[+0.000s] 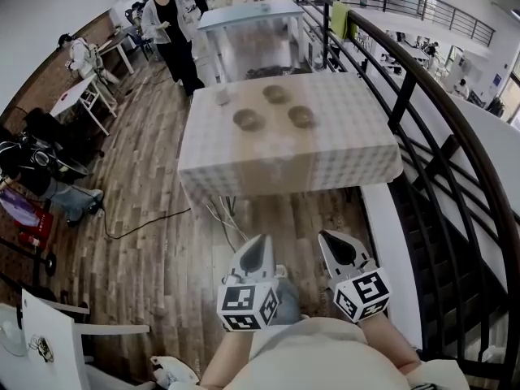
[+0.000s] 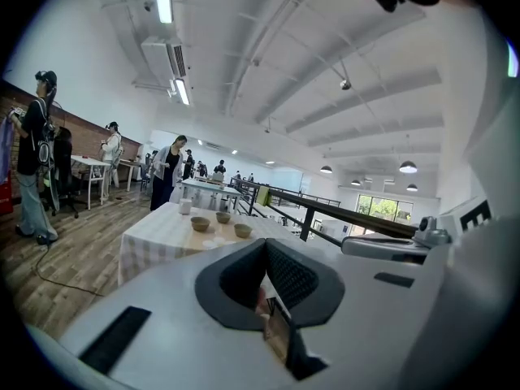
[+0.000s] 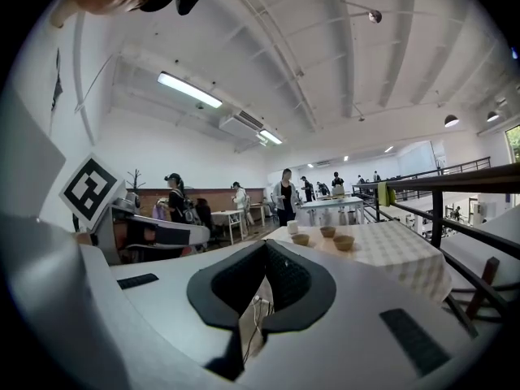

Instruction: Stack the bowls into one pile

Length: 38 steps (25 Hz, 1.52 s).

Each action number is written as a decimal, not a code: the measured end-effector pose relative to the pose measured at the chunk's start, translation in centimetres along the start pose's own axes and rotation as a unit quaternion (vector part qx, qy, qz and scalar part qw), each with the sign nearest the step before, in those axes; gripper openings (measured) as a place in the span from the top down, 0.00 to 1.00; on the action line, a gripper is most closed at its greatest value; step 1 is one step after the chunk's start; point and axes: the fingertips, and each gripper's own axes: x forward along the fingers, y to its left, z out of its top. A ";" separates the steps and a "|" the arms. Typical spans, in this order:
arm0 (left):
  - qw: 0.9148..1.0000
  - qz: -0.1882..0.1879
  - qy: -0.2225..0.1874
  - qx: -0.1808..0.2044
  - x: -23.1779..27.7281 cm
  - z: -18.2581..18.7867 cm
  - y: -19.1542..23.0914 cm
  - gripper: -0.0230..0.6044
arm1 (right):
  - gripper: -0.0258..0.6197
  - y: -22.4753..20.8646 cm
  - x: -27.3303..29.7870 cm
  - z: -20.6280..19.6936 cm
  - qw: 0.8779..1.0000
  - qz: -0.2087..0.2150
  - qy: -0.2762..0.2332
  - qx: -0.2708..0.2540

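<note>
- Left tool (image 1: 258, 244) — jaws closed tip to tip with nothing between them. It is held low in front of the person's body, over the wooden floor (image 1: 162, 242) and well apart from the counter (image 1: 349, 149).
- Right tool (image 1: 328, 239) — jaws also closed and empty. It is just beside the left tool, with its marker cube turned toward the person.
- Three bowls stand singly on the checked counter, each apart from the others and none stacked: left bowl (image 1: 248, 119), far bowl (image 1: 275, 93), right bowl (image 1: 301, 117).
- The bowl interiors are small and soft in every view, so I cannot tell whether they hold anything.
- A white cup (image 1: 222, 97) stands near the counter's far left corner, apart from the far bowl. Its detail is blurred.
- The cloth hanging over the counter's near edge hides most of the legs.
- A dark railing (image 1: 422, 104) runs along the counter's right side.
- The holder's forearms and torso are cut off at the head view's lower edge.
- In both gripper views the tool's own housing fills the lower half and hides the floor below.
- A standing person (image 1: 166, 27) is beyond the counter.
</note>
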 end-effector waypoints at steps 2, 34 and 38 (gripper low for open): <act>1.000 -0.004 -0.001 0.000 1.4 0.4 0.5 0.96 | 0.96 -0.8 1.2 0.1 1.000 0.000 -0.001 0.000; 0.996 -0.084 0.020 0.015 25.7 8.9 11.9 0.96 | 0.96 -12.5 25.2 5.4 0.997 -0.070 -0.011 -0.003; 0.995 -0.097 0.025 0.018 28.2 9.5 13.0 0.96 | 0.96 -13.5 27.6 5.7 0.997 -0.081 -0.012 -0.001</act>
